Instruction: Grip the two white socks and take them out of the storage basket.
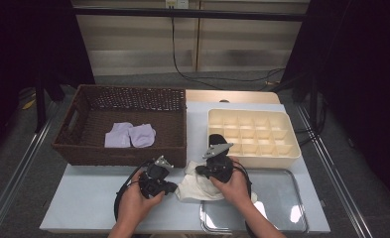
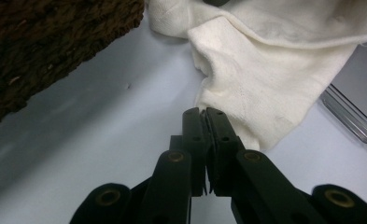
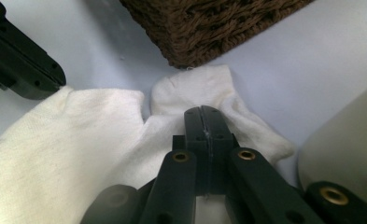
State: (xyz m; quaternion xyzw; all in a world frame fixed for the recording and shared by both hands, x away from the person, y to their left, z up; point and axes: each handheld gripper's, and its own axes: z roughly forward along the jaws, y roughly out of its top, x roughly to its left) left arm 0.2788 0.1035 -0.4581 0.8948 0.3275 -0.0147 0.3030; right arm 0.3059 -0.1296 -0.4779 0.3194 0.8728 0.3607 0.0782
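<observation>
A cream cloth (image 1: 195, 187) lies crumpled on the table in front of the wicker basket (image 1: 78, 148), partly over the corner of the metal tray. My left gripper (image 1: 174, 188) is shut on the cloth's left edge; in the left gripper view the jaws (image 2: 203, 112) pinch a fold of the cream cloth (image 2: 265, 70). My right gripper (image 1: 198, 170) is shut on the cloth's upper part, and the right gripper view shows its tips (image 3: 202, 110) closed on the cream cloth (image 3: 78, 135). There the left gripper (image 3: 59, 83) holds a corner at the upper left.
Two lavender cloths (image 1: 130, 135) lie inside the brown basket. A cream divided organiser (image 1: 292, 148) stands at the right, close to the right gripper. A shiny metal tray (image 1: 282, 198) sits at the front right. The basket's corner (image 3: 190, 42) is just beyond the cloth.
</observation>
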